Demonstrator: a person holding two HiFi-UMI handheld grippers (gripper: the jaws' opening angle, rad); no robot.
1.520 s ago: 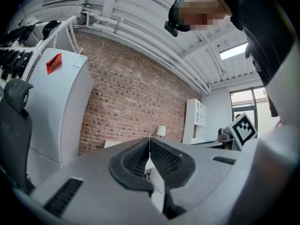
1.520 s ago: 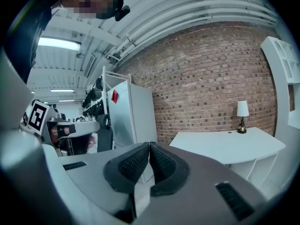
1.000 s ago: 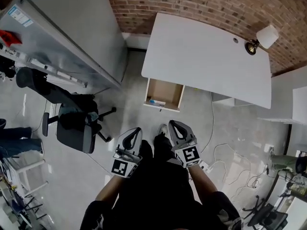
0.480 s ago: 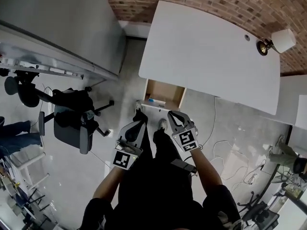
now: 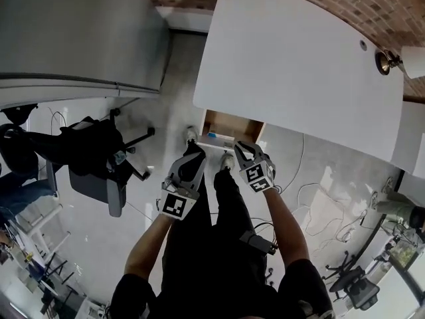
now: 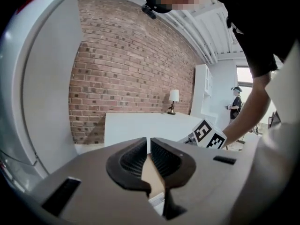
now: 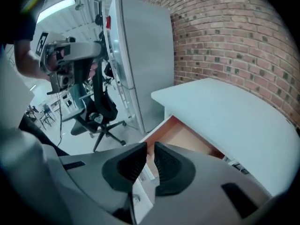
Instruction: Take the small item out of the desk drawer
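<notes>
The white desk has its wooden drawer pulled out toward me. A small blue and white item lies at the drawer's front left. My left gripper hovers just before the drawer's front left corner, shut and empty. In the left gripper view the left gripper shows its pads together over the drawer wood. My right gripper is at the drawer's front right. Seen from its own camera, the right gripper has its jaws opening, a narrow gap with nothing between them, above the drawer.
A tall grey cabinet stands to the left of the desk. A black office chair sits on the floor at the left. A lamp is at the desk's far right corner. Cables trail on the floor at the right. A brick wall runs behind.
I have come closer to the desk, and both grippers have moved forward to the drawer's front edge. The right jaws have parted slightly.
</notes>
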